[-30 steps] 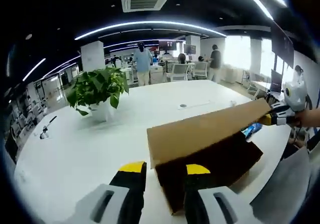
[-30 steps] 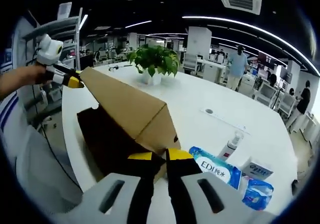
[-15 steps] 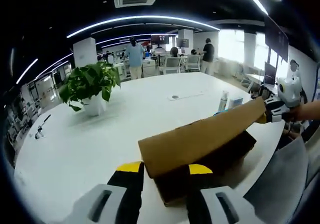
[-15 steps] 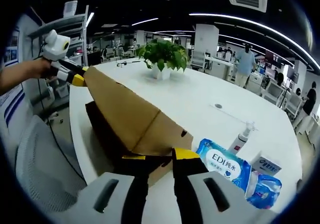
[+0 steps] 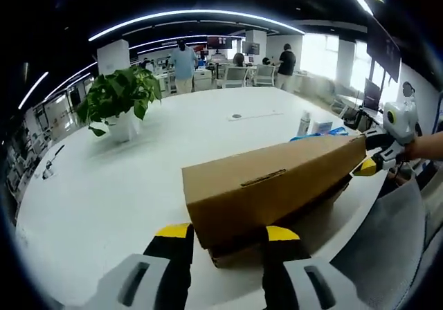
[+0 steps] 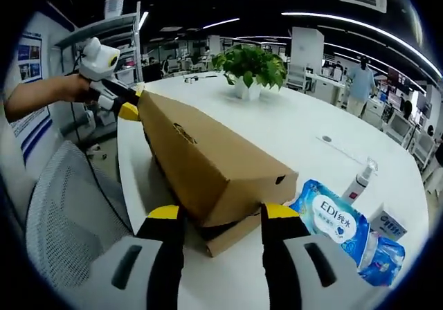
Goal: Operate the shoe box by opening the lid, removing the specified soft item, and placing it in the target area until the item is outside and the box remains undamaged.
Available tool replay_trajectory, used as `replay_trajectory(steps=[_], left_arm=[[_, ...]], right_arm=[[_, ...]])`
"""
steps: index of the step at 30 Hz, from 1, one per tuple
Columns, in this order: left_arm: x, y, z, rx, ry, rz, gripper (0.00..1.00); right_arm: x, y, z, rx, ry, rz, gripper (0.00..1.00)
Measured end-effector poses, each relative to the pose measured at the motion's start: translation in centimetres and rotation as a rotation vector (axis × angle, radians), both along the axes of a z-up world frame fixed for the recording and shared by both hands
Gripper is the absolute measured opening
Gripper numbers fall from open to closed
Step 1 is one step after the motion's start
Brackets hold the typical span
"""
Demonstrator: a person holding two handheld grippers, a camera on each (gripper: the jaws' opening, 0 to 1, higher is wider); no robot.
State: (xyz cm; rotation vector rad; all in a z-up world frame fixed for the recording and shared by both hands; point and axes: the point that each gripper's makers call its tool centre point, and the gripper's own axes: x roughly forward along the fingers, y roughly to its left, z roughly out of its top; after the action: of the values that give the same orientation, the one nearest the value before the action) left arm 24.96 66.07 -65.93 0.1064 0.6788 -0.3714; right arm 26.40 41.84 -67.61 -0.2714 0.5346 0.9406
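One rectangular brown cardboard shoe box [image 5: 270, 185], lid matte.

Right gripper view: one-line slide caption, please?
Open right gripper straddles the end of the cardboard shoe box on the white table; left gripper at its far end.

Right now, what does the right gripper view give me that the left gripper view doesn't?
Right gripper view: the blue wet-wipes pack lying beside the shoe box, with a smaller blue pack past it, and a grey mesh chair at the table edge. Left gripper view: a slot in the box lid's long side. Both share the brown box on the white table, lid lowered over the base, the potted plant, a spray bottle, and open jaws at each end of the box.
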Motion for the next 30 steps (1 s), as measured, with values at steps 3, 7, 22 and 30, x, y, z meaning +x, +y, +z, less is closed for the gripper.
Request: replay_trajectory(steps=[3, 7, 22, 30], left_arm=[[-0.2, -0.1, -0.4, -0.006, 0.010, -0.001, 0.40], [-0.5, -0.3, -1.0, -0.014, 0.025, -0.009, 0.42], [-1.4, -0.8, -3.8, -0.028, 0.096, -0.031, 0.46], [-1.4, -0.8, -4.8, -0.034, 0.118, -0.023, 0.47]], right_arm=[[-0.4, 0.2, -0.2, 0.013, 0.026, 0.013, 0.48], [-0.7, 0.4, -0.5, 0.043, 0.068, 0.012, 0.51], [-0.4, 0.7, -2.2, 0.081, 0.157, -0.025, 0.51], [-0.2, 0.7, -3.0, 0.075, 0.183, -0.036, 0.50]])
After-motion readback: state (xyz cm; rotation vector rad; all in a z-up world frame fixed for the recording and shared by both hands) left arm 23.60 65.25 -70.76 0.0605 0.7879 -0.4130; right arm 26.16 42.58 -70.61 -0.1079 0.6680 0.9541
